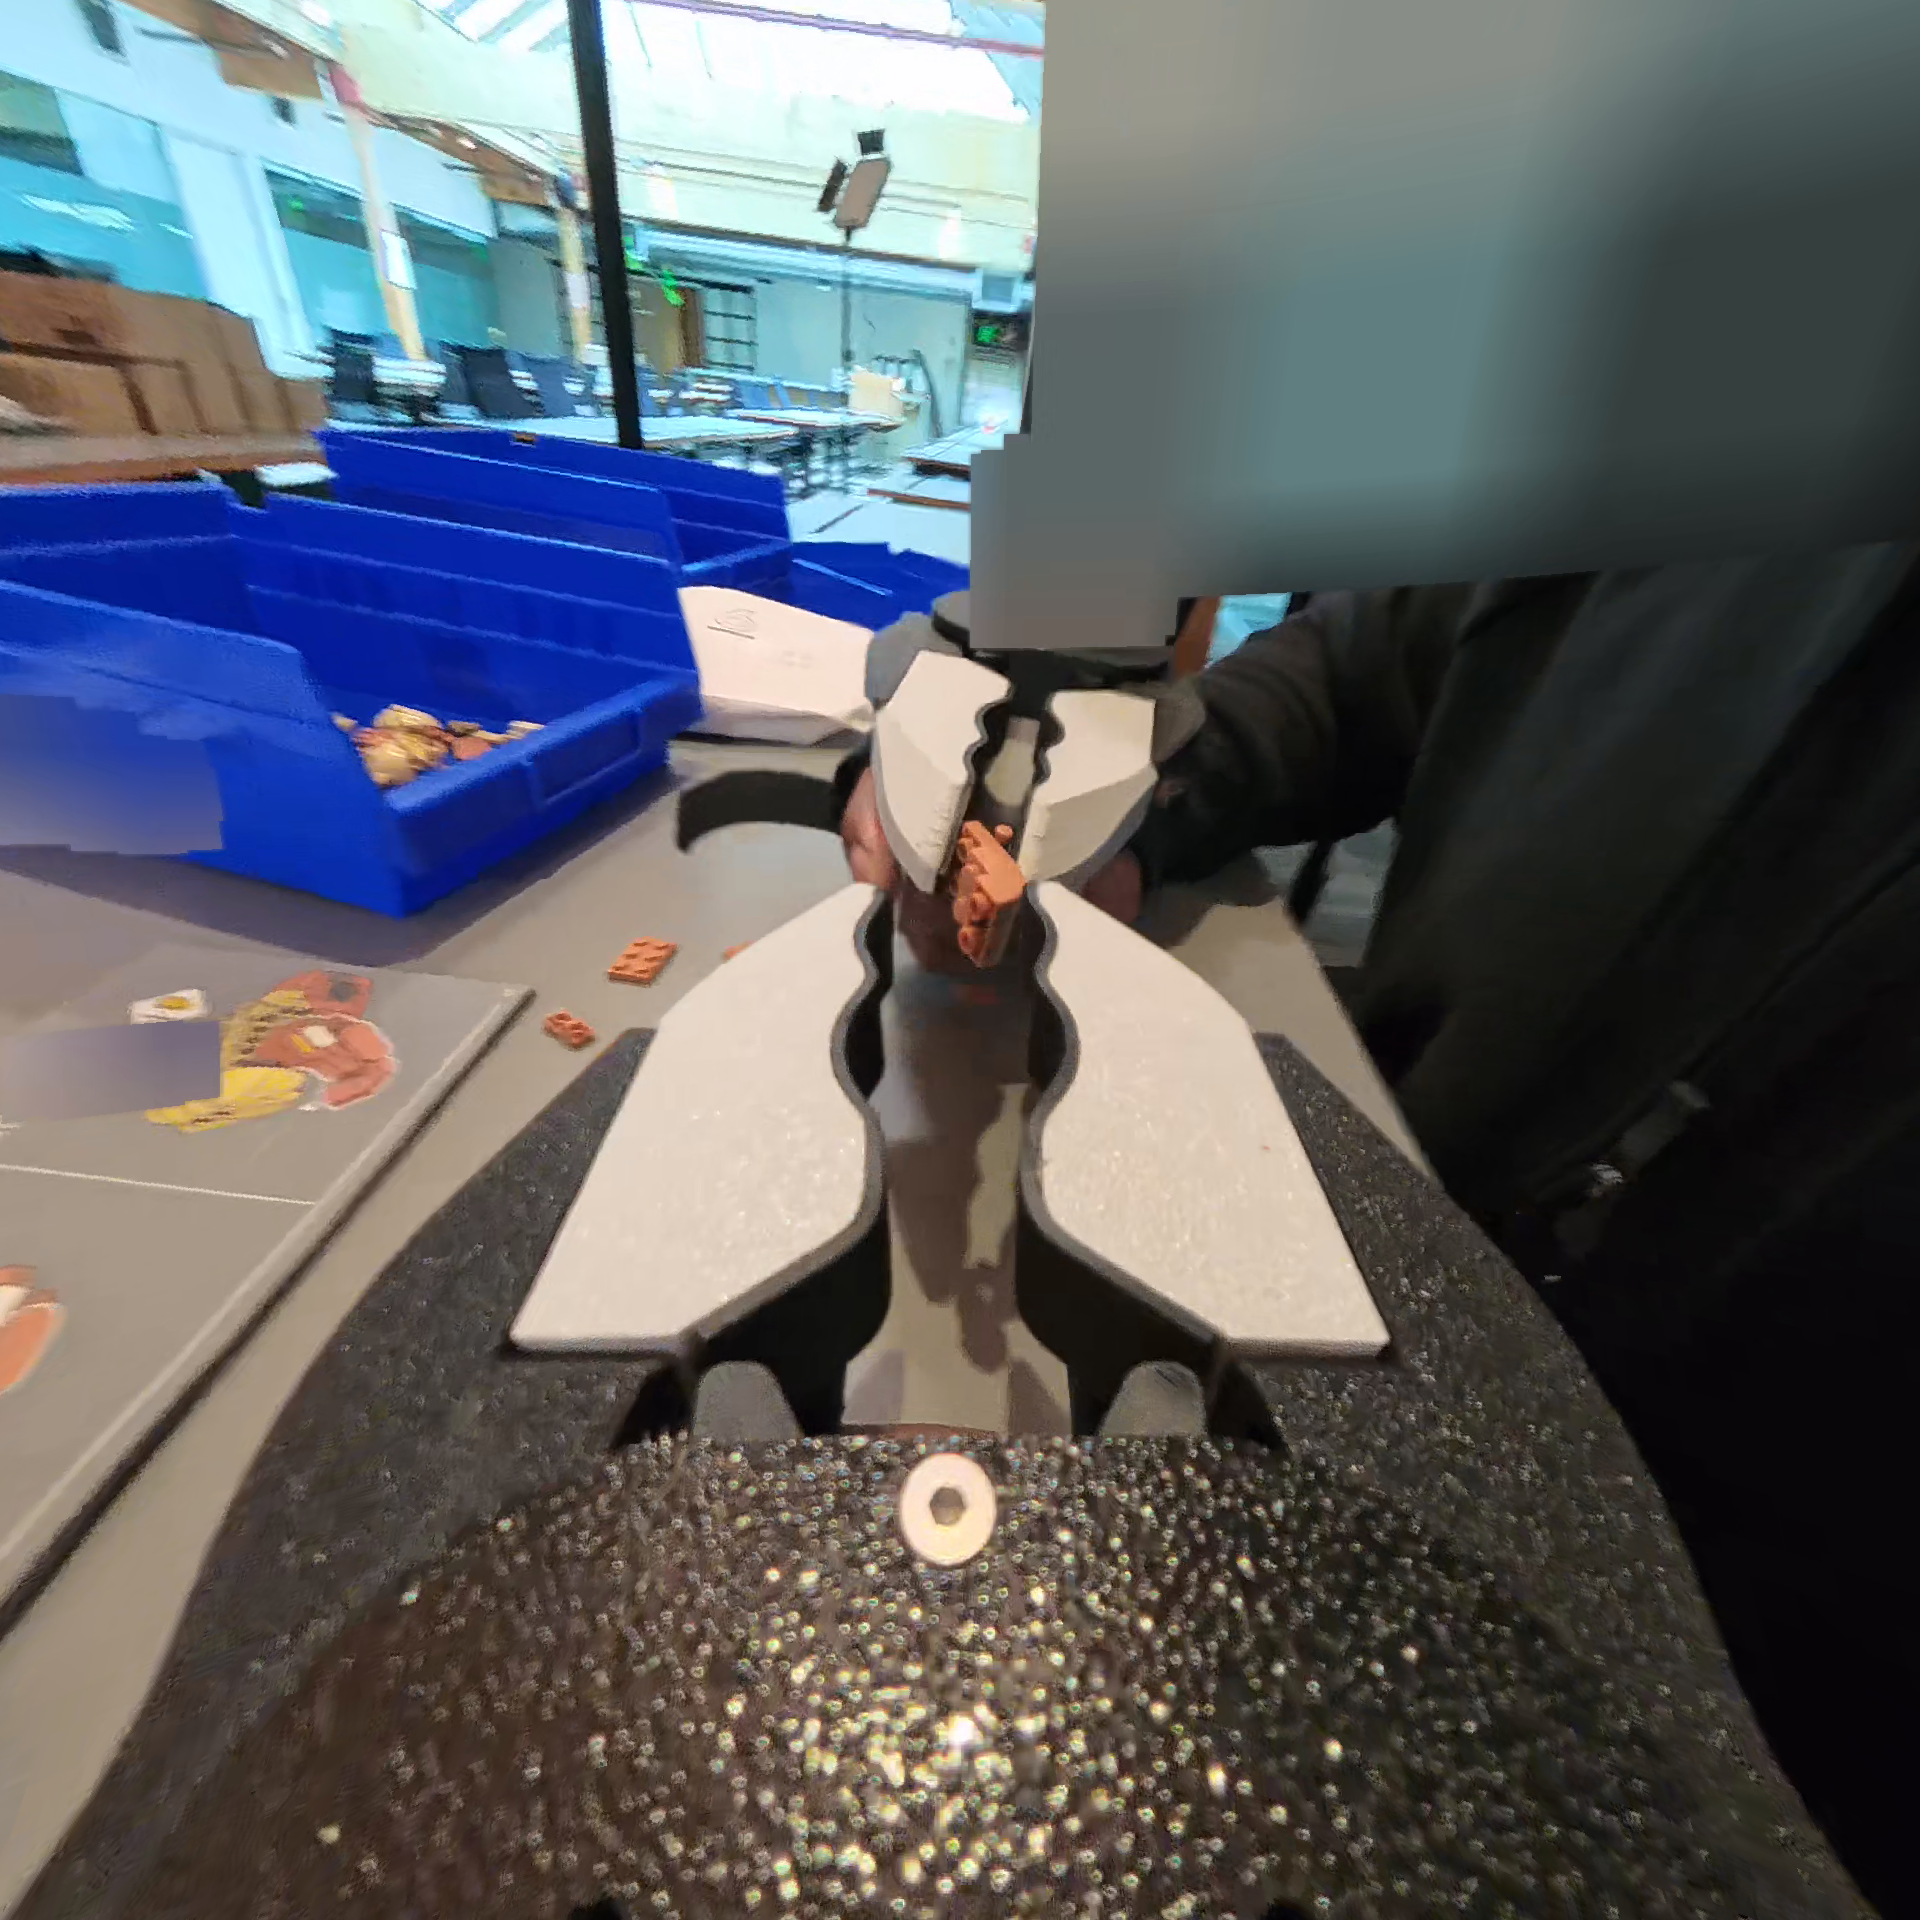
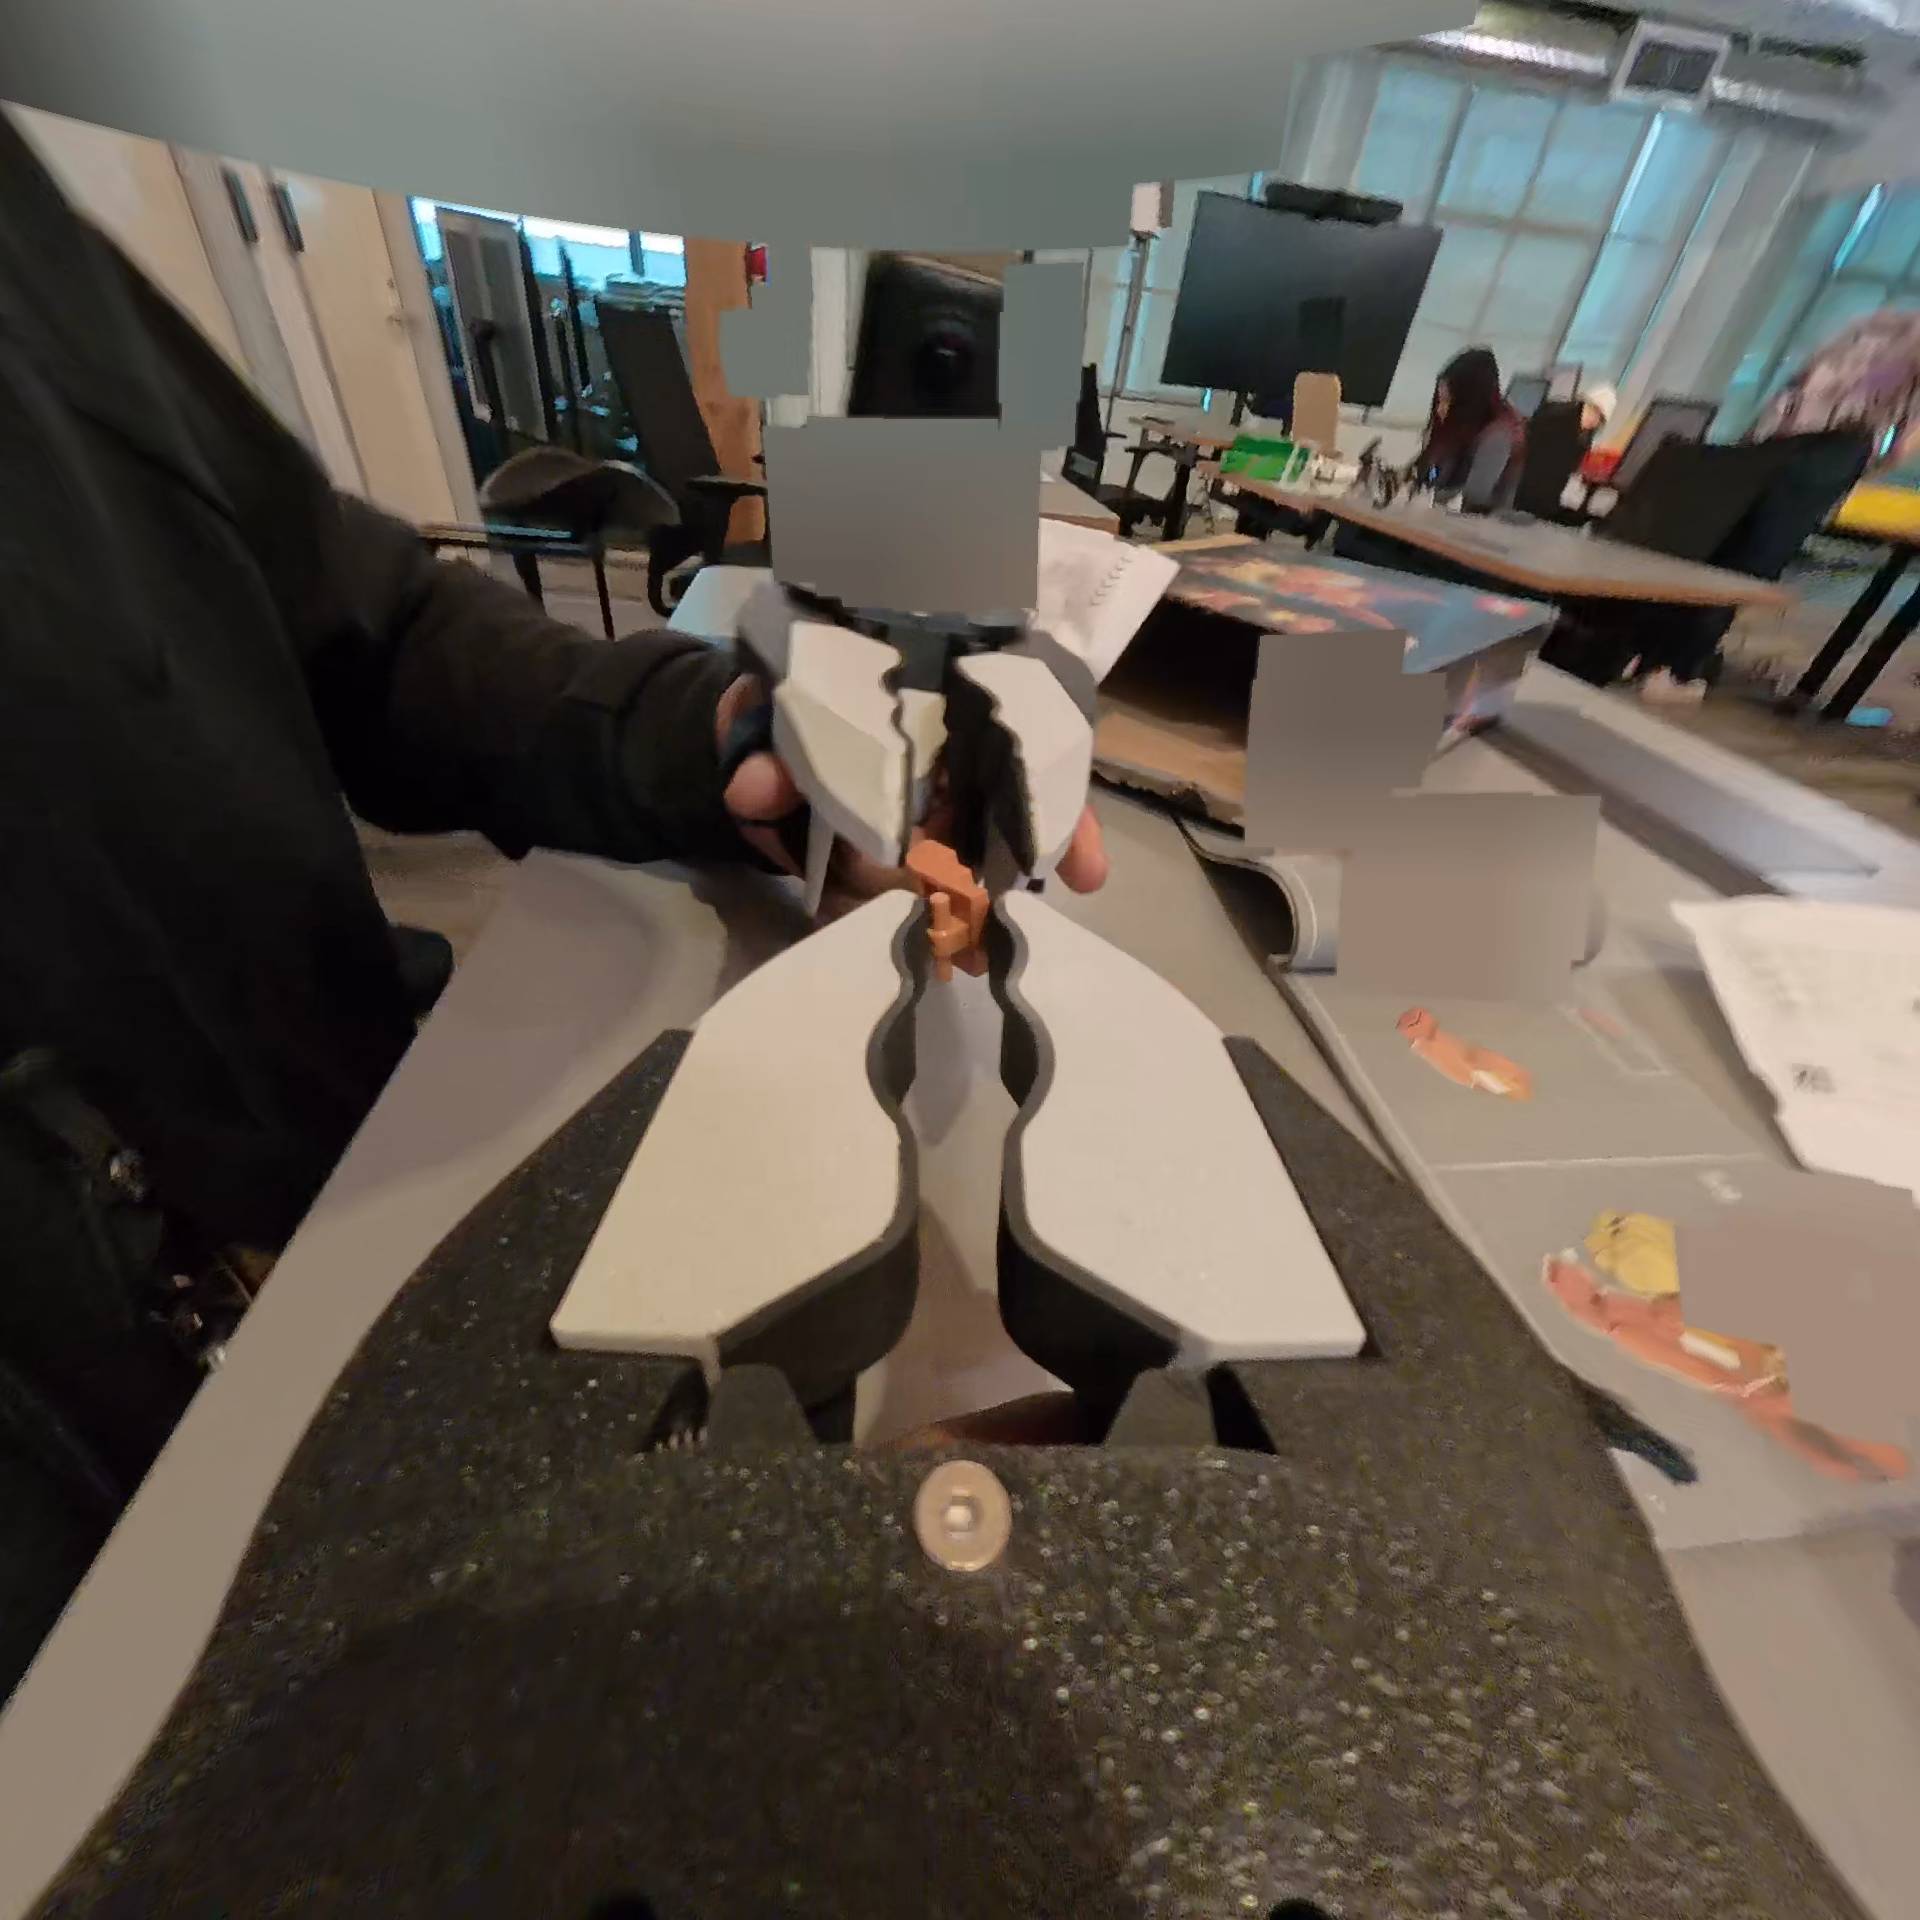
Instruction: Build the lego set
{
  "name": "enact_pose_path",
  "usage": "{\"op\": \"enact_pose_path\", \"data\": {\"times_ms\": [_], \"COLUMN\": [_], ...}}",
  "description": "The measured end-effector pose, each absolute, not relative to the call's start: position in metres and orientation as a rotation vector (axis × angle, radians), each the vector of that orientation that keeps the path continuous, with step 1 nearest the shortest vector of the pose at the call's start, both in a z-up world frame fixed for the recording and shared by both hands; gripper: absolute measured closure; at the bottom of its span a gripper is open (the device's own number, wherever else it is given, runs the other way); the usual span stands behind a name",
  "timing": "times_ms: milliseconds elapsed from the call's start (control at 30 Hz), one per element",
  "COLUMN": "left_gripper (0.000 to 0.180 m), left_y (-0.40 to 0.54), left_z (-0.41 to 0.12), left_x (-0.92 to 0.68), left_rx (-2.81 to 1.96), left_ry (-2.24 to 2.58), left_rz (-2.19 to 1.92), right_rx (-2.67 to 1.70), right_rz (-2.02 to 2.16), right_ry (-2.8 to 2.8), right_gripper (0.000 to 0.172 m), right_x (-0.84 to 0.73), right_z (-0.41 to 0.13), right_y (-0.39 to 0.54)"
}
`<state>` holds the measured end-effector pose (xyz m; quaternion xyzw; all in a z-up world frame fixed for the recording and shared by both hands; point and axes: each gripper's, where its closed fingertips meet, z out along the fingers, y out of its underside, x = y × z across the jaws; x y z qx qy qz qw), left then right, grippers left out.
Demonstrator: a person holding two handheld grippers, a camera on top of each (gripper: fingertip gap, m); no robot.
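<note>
My two grippers face each other tip to tip above the grey table (image 1: 468,966). My right gripper (image 2: 956,920) is shut on a small orange brick assembly (image 2: 951,914); both pads press on it. In the left wrist view the right gripper (image 1: 982,847) shows opposite, with the studded orange assembly (image 1: 982,894) sticking out of its tips. My left gripper (image 1: 954,906) is open; the assembly's end lies between its tips, near the right-hand finger (image 1: 1049,925), with a clear gap on the other side. The left gripper (image 2: 956,831) also shows open in the right wrist view.
A blue bin (image 1: 468,810) holding several tan and orange pieces stands at the left, more blue bins behind it. Two loose orange plates (image 1: 641,958) (image 1: 568,1029) lie on the table beside an instruction booklet (image 1: 260,1091). Printed sheets (image 2: 1818,1039) and an open cardboard box (image 2: 1174,727) lie to the right. The tips of both grippers are at nearly the same place.
</note>
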<state>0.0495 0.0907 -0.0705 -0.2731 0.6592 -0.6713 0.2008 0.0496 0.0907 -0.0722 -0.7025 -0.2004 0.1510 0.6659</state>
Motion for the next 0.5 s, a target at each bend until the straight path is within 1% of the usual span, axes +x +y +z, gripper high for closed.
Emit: {"op": "enact_pose_path", "data": {"times_ms": [133,200,300,433,500], "left_gripper": [0.159,0.162,0.170,0.171,0.171], "left_y": [0.085,0.085,0.087,0.088,0.088], "left_z": [-0.085,-0.088,-0.088,-0.086,-0.084], "left_x": [0.056,0.059,0.059,0.059,0.059], "left_rx": [-0.728,-0.745,-0.773,-0.832,-0.862], "left_ry": [1.911,1.910,1.910,1.915,1.910], "left_rz": [-1.661,-1.632,-1.670,-1.764,-1.834], "right_rx": [-1.640,-1.659,-1.665,-1.666,-1.657], "right_rz": [0.478,0.514,0.557,0.622,0.655], "right_ry": [-0.305,-0.281,-0.261,-0.219,-0.197], "right_gripper": [0.161,0.161,0.161,0.160,0.157], "right_x": [0.056,0.056,0.055,0.055,0.055], "right_z": [-0.076,-0.079,-0.079,-0.077,-0.075], "right_y": [0.097,0.098,0.098,0.100,0.101]}}
